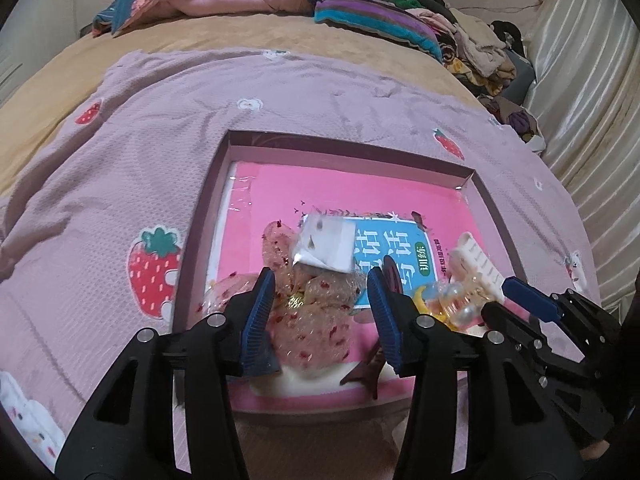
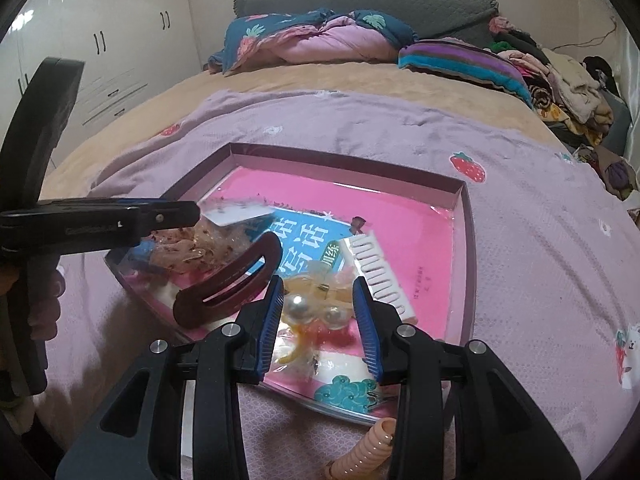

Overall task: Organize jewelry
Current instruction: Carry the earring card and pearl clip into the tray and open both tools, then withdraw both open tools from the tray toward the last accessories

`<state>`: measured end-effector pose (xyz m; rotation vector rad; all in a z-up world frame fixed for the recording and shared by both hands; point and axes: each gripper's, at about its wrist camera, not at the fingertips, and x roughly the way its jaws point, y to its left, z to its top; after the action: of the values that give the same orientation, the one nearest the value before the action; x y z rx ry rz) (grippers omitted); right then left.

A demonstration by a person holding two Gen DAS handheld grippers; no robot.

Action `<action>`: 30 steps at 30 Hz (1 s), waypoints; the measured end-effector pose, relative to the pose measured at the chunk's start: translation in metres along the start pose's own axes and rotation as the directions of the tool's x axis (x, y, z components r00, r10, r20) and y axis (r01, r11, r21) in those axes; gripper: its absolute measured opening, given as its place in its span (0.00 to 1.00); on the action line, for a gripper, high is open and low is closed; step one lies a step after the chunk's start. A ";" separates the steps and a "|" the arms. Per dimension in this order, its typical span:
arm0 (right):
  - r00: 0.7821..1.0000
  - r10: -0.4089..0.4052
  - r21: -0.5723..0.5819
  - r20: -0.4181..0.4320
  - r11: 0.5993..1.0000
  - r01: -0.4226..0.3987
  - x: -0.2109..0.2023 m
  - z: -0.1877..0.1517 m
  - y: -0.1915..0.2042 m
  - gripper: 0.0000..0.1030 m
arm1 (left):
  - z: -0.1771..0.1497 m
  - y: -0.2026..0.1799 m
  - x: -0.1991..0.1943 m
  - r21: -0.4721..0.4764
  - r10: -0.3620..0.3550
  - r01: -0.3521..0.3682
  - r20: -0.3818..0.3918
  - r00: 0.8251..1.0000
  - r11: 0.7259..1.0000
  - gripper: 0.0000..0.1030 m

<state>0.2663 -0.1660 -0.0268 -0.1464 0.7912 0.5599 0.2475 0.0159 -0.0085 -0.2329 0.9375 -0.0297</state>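
A shallow purple-rimmed box (image 1: 468, 174) with a pink book inside lies on the bed; its rim also shows in the right wrist view (image 2: 460, 188). My left gripper (image 1: 322, 294) is open, its fingers on either side of a clear speckled scrunchie (image 1: 312, 320) with a small white card (image 1: 326, 246) behind it. My right gripper (image 2: 320, 312) is open around a clear bag of pearl hair pieces (image 2: 316, 312). A dark red hair clip (image 2: 228, 280) and a white comb (image 2: 380, 272) lie beside it.
The box rests on a lilac strawberry blanket (image 1: 160, 152). A beige coiled hair tie (image 2: 368, 448) lies in front of the box. A teal hair piece (image 2: 348, 394) sits at the box's near edge. Pillows (image 2: 320, 36) and piled clothes (image 2: 568, 80) are behind.
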 end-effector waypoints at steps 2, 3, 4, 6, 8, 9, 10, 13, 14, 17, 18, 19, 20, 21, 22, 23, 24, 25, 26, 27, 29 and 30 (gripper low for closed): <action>1.000 0.000 0.004 0.016 1.000 0.000 -0.006 0.001 -0.001 0.37 | 0.000 0.001 -0.007 -0.003 0.005 -0.005 0.010 1.000 1.000 0.38; 1.000 -0.003 0.005 0.026 1.000 0.003 -0.009 0.002 -0.001 0.40 | 0.000 0.001 -0.010 -0.005 0.004 -0.004 0.014 1.000 1.000 0.38; 0.999 -0.006 0.008 0.038 1.000 0.006 -0.013 0.003 -0.001 0.43 | 0.000 0.001 -0.014 -0.006 0.004 -0.004 0.021 1.000 1.000 0.39; 0.998 -0.017 0.017 0.063 1.000 0.016 -0.023 0.005 -0.004 0.49 | -0.001 0.001 -0.024 -0.006 0.002 -0.002 0.036 0.999 1.000 0.44; 0.996 -0.034 0.024 0.078 0.999 0.032 -0.031 0.006 -0.006 0.55 | -0.001 0.000 -0.032 -0.005 -0.001 0.001 0.047 0.999 1.000 0.46; 0.995 -0.047 0.033 0.090 0.998 0.044 -0.038 0.007 -0.008 0.60 | -0.001 -0.002 -0.036 -0.003 -0.001 0.002 0.052 0.999 1.000 0.46; 0.994 -0.053 0.042 0.101 0.998 0.049 -0.043 0.008 -0.009 0.64 | -0.001 -0.002 -0.041 -0.002 -0.003 0.003 0.059 0.998 1.000 0.48; 0.986 -0.077 0.079 0.148 0.995 0.066 -0.065 0.011 -0.013 0.76 | -0.004 -0.004 -0.056 0.004 -0.016 0.016 0.080 0.997 1.000 0.56; 0.984 -0.085 0.084 0.160 0.994 0.072 -0.070 0.012 -0.013 0.77 | -0.005 -0.005 -0.061 0.010 -0.021 0.020 0.087 0.996 1.000 0.57; 0.974 -0.116 0.094 0.196 0.991 0.099 -0.091 0.011 -0.013 0.85 | -0.009 -0.007 -0.074 0.016 -0.026 0.025 0.106 0.994 1.000 0.66; 0.971 -0.122 0.095 0.204 0.990 0.104 -0.096 0.011 -0.013 0.86 | -0.011 -0.008 -0.077 0.016 -0.028 0.026 0.112 0.993 1.000 0.69; 0.968 -0.131 0.097 0.215 0.989 0.113 -0.103 0.009 -0.013 0.87 | -0.014 -0.008 -0.083 0.016 -0.032 0.031 0.120 0.992 0.999 0.71; 0.966 -0.138 0.100 0.219 0.988 0.118 -0.107 0.007 -0.012 0.88 | -0.015 -0.008 -0.086 0.016 -0.034 0.032 0.124 0.992 0.999 0.73; 0.964 -0.144 0.103 0.223 0.987 0.123 -0.111 0.006 -0.012 0.88 | -0.016 -0.009 -0.090 0.016 -0.033 0.031 0.128 0.991 0.999 0.77; 0.963 -0.147 0.106 0.225 0.986 0.126 -0.114 0.004 -0.012 0.88 | -0.017 -0.009 -0.094 0.016 -0.034 0.032 0.134 0.990 0.999 0.81; 0.962 -0.151 0.108 0.227 0.986 0.129 -0.118 0.002 -0.012 0.88 | -0.019 -0.009 -0.099 0.018 -0.037 0.034 0.142 0.989 0.999 0.83; 0.961 -0.157 0.109 0.228 0.985 0.135 -0.122 0.000 -0.011 0.88 | -0.020 -0.010 -0.102 0.019 -0.035 0.033 0.148 0.988 0.999 0.87; 0.960 -0.160 0.110 0.230 0.984 0.138 -0.123 -0.001 -0.010 0.88 | -0.021 -0.010 -0.106 0.018 -0.034 0.031 0.156 0.987 0.999 0.87; 0.959 -0.162 0.110 0.231 0.984 0.140 -0.126 -0.003 -0.009 0.89 | -0.022 -0.010 -0.108 0.016 -0.037 0.034 0.159 0.987 0.999 0.87; 0.959 -0.163 0.110 0.231 0.984 0.141 -0.128 -0.004 -0.008 0.89 | -0.023 -0.009 -0.111 0.012 -0.040 0.038 0.162 0.986 0.999 0.87; 0.957 -0.170 0.109 0.235 0.983 0.147 -0.133 -0.007 -0.006 0.89 | -0.026 -0.009 -0.115 0.011 -0.036 0.034 0.166 0.985 0.999 0.91; 0.957 -0.171 0.110 0.236 0.983 0.149 -0.135 -0.008 -0.004 0.89 | -0.027 -0.009 -0.116 0.012 -0.034 0.033 0.167 0.985 0.999 0.91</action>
<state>0.1874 -0.2290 0.0630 -0.0551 0.5573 0.3787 0.1578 0.0173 0.0705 -0.2392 0.7662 -0.0448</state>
